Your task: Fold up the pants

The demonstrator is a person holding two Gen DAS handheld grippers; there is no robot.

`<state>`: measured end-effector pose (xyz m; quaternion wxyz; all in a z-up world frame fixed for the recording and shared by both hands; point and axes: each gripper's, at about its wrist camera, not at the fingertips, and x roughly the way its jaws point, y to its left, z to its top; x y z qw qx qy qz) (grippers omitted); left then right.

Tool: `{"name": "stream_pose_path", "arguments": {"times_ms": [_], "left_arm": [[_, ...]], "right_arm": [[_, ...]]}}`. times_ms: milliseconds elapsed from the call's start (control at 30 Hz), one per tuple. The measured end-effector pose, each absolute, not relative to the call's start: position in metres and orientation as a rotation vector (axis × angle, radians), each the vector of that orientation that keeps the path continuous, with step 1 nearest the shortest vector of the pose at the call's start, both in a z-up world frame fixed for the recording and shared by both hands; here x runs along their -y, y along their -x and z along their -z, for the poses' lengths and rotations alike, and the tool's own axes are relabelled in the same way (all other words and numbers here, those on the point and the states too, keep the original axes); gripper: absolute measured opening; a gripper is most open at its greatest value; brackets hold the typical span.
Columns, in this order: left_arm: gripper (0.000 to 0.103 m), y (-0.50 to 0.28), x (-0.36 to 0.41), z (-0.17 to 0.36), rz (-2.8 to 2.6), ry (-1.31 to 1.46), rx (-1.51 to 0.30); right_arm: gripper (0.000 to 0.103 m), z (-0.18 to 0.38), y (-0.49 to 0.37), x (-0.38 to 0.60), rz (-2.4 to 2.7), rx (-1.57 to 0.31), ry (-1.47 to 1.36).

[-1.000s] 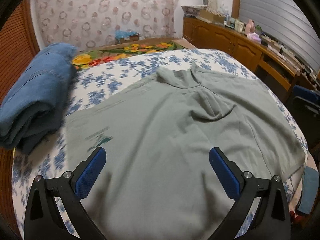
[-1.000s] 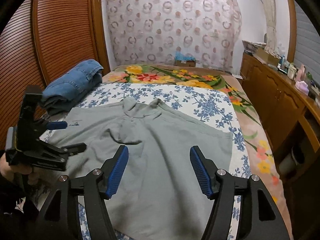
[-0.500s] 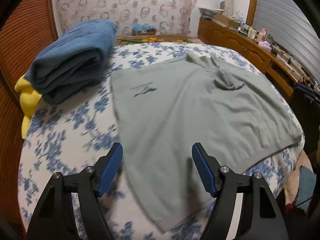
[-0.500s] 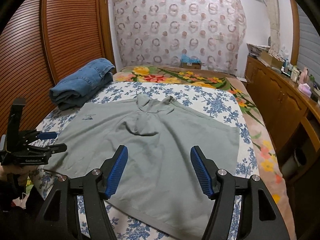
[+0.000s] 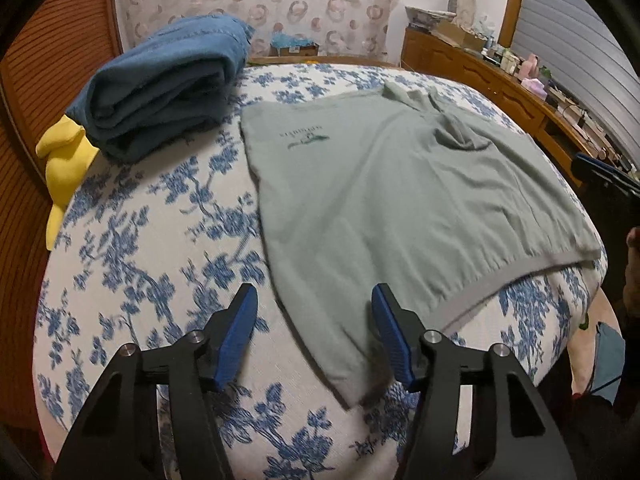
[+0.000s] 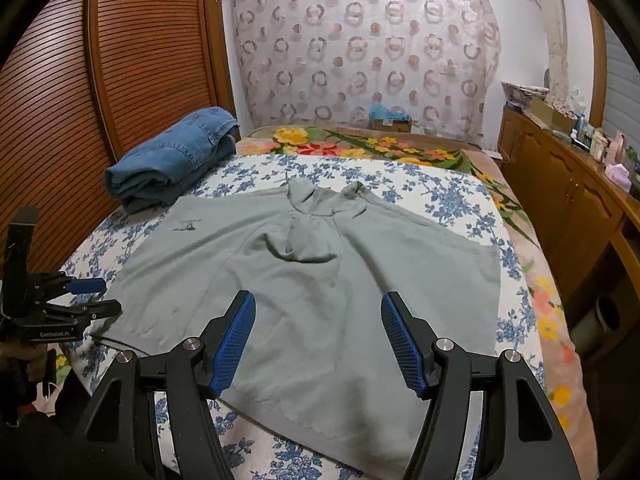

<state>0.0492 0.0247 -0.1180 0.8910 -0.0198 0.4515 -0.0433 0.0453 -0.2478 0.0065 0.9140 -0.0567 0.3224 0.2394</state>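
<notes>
A grey-green garment (image 5: 392,200) lies spread flat on the bed, with a small dark print (image 5: 304,138) near its far left corner. My left gripper (image 5: 314,296) hovers low over the garment's near left corner (image 5: 348,372). Its jaws are closing, the corner's fabric lies below and between them, and the pads do not press on it. The right wrist view shows this left gripper (image 6: 86,298) at the garment's left edge (image 6: 120,312). My right gripper (image 6: 319,302) stands open above the near hem of the garment (image 6: 320,280), holding nothing.
Folded blue jeans (image 5: 168,80) lie at the bed's far left, with a yellow item (image 5: 64,160) beside them. The bed has a blue floral sheet (image 5: 140,260) and a bright flowered blanket (image 6: 360,146) beyond. A wooden louvred door (image 6: 120,60) stands left, a cluttered sideboard (image 6: 580,184) right.
My left gripper has slid left across the garment to its near left corner, and its jaws have narrowed. The right gripper has hardly moved and stays equally wide.
</notes>
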Motion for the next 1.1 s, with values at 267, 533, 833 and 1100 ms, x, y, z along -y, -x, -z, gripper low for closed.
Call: {"name": "stream_pose_path", "arguments": {"times_ms": [267,533,833,1100], "left_arm": [[0.056,-0.035,-0.023,0.118,0.088,0.039,-0.926],[0.005,-0.034,-0.015,0.114,0.144,0.035,-0.896],[0.003,-0.059,0.026,0.073,0.243,-0.021,-0.805],[0.002,-0.085,0.076,0.038,0.345,-0.072,-0.729]], "right_arm": [[0.067,0.001,-0.047,0.239,-0.508,-0.681,0.115],[0.067,0.006,-0.050,0.240,-0.511,-0.688,0.111],[0.067,0.012,-0.049,0.255,-0.475,-0.703,0.081],[0.067,0.012,-0.044,0.273,-0.448,-0.716,0.059]]}}
